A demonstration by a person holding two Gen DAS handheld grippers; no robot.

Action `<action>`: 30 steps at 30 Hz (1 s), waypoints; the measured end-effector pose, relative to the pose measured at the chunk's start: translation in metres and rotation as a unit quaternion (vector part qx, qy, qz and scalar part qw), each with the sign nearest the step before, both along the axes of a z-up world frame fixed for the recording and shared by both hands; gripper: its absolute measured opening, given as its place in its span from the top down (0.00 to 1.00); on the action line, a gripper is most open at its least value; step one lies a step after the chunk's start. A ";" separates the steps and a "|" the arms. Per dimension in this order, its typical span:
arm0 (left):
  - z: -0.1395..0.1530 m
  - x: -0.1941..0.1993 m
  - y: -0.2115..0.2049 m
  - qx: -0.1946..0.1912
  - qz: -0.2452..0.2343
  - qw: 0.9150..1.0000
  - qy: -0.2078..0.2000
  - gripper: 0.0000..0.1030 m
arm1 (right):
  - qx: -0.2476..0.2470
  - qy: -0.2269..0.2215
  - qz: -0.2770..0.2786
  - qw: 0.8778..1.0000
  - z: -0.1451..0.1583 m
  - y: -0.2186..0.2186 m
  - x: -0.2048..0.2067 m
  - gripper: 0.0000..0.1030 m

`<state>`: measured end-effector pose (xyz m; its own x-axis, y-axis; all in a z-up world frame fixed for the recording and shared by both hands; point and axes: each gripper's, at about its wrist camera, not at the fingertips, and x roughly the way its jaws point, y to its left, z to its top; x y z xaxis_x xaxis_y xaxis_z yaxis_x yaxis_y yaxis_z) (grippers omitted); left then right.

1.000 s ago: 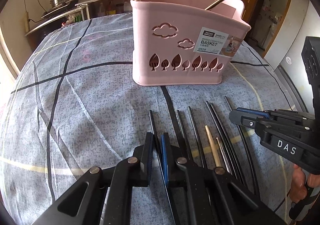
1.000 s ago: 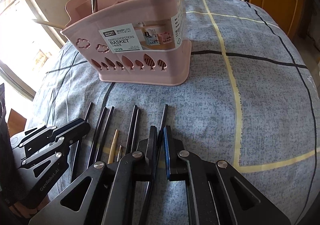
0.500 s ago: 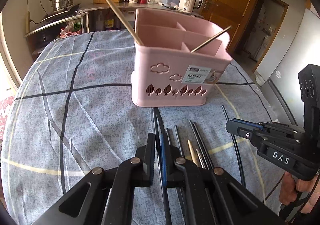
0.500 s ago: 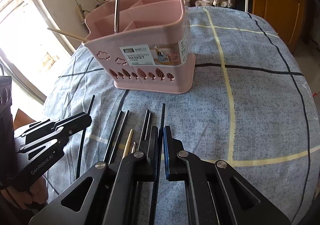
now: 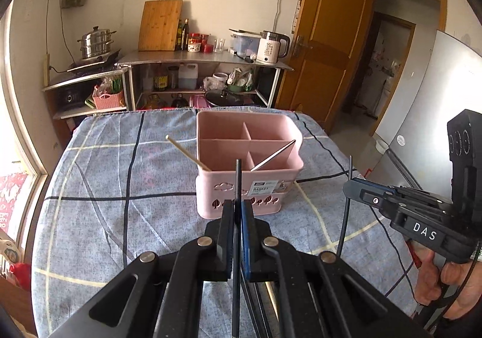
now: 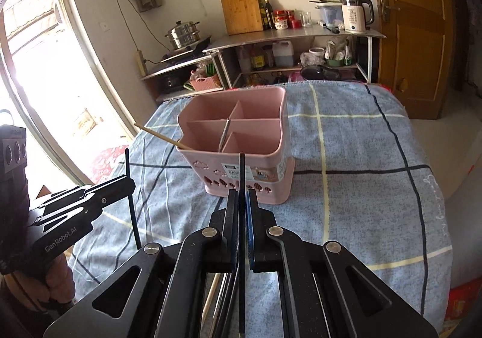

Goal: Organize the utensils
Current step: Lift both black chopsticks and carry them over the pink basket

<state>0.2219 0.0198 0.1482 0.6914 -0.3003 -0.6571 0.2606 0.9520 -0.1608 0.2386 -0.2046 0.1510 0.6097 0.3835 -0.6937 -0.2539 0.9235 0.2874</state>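
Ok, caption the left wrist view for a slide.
Left gripper lifts a black chopstick toward the pink utensil basket.

Left gripper (image 5: pixel 238 211) and right gripper (image 6: pixel 242 202): jaws clamped, raised.

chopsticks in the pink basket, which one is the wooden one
The tan wooden chopstick leaning out over the pink basket's left rim; the other, the metal chopstick, is silvery and leans right in the neighbouring compartment.

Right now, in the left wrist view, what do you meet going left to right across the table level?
Wooden chopstick leaning out of the basket → black chopstick clamped in the left gripper → steel chopstick in the pink basket → black chopstick in the right gripper.
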 end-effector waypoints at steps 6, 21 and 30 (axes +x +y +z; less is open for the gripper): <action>0.026 -0.011 -0.001 0.000 -0.008 0.999 -0.032 0.96 | 0.005 -0.036 -0.002 0.999 0.025 -0.005 -0.008 0.95; 0.029 -0.032 0.007 -0.003 -0.006 0.999 -0.035 0.96 | 0.004 -0.056 0.007 0.998 0.036 -0.007 -0.028 0.96; 0.038 -0.035 0.011 -0.004 -0.004 0.999 -0.035 0.96 | 0.004 -0.068 0.008 0.998 0.044 -0.011 -0.034 0.96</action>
<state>0.1868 0.0309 0.1866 0.7330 -0.3112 -0.6048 0.2792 0.9485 -0.1495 0.2044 -0.2155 0.1951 0.6916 0.3990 -0.6021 -0.3048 0.9169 0.2576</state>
